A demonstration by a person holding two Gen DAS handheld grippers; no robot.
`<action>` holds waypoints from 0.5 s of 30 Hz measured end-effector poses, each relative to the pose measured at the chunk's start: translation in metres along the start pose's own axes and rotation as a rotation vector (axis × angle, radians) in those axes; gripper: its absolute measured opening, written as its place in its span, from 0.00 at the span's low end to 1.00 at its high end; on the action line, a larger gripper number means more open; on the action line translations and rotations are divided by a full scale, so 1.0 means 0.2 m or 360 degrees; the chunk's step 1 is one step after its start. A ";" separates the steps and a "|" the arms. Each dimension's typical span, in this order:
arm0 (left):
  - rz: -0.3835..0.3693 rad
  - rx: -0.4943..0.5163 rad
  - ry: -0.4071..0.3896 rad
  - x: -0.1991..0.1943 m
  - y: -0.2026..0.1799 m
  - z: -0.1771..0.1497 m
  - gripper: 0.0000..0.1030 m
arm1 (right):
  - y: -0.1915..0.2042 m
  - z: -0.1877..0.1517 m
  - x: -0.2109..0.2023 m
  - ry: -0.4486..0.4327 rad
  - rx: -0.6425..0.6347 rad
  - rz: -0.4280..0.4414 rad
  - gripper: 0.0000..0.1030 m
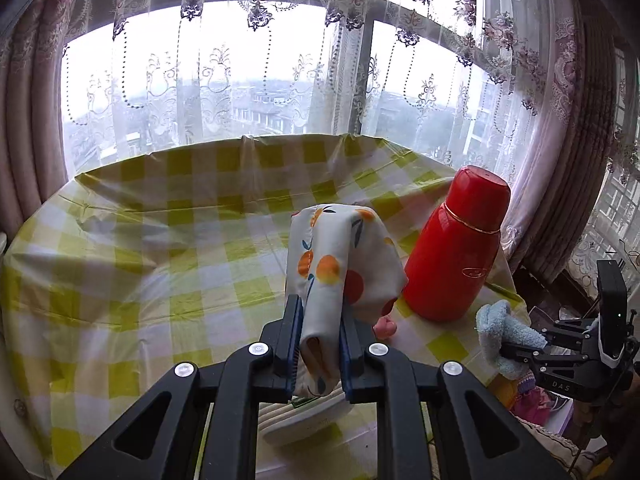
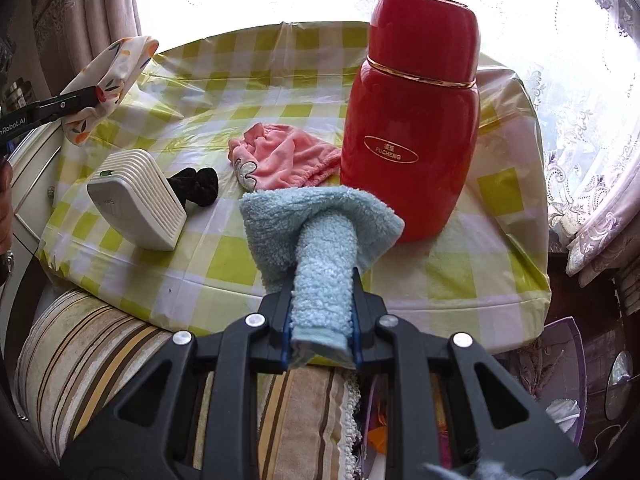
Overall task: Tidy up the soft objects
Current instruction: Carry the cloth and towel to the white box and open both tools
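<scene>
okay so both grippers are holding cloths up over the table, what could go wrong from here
1. The blue towel droops from the right gripper right beside the upright red flask; a sideways swing might knock it over.
2. The left gripper pinches only a fold of the fruit-print cloth, which could slip out.

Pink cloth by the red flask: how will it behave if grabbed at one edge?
The pink cloth lies crumpled in soft folds, so it is probably floppy and will drape. It looks like thin fleece, likely light. Its gathered hem may bunch, much as the blue towel sags from the right tongs.
</scene>
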State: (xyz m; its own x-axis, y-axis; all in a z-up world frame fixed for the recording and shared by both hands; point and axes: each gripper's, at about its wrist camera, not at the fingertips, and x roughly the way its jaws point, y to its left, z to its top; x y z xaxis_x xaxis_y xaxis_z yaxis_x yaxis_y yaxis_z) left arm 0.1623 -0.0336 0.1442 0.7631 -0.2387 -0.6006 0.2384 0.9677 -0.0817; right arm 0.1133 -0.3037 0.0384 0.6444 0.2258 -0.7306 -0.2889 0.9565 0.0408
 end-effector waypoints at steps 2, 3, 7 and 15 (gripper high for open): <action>-0.0031 0.0021 0.0001 -0.01 -0.07 -0.01 0.16 | -0.05 -0.02 -0.03 -0.0002 0.0030 -0.0032 0.25; -0.0047 0.0029 0.0002 -0.01 -0.10 -0.02 0.16 | -0.08 -0.03 -0.05 -0.0004 0.0043 -0.0050 0.25; -0.0129 0.0051 0.0027 0.00 -0.26 -0.06 0.16 | -0.20 -0.08 -0.12 -0.0022 0.0098 -0.0121 0.25; -0.0365 0.0143 0.0090 0.06 -0.66 -0.13 0.16 | -0.57 -0.23 -0.32 -0.0048 0.0297 -0.0343 0.25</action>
State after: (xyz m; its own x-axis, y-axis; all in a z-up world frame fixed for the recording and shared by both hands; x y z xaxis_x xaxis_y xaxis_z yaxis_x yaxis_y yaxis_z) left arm 0.1240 -0.1626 0.1284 0.6487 -0.4436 -0.6184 0.4555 0.8772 -0.1515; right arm 0.0733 -0.4361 0.0498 0.6984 0.0164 -0.7156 -0.0096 0.9999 0.0135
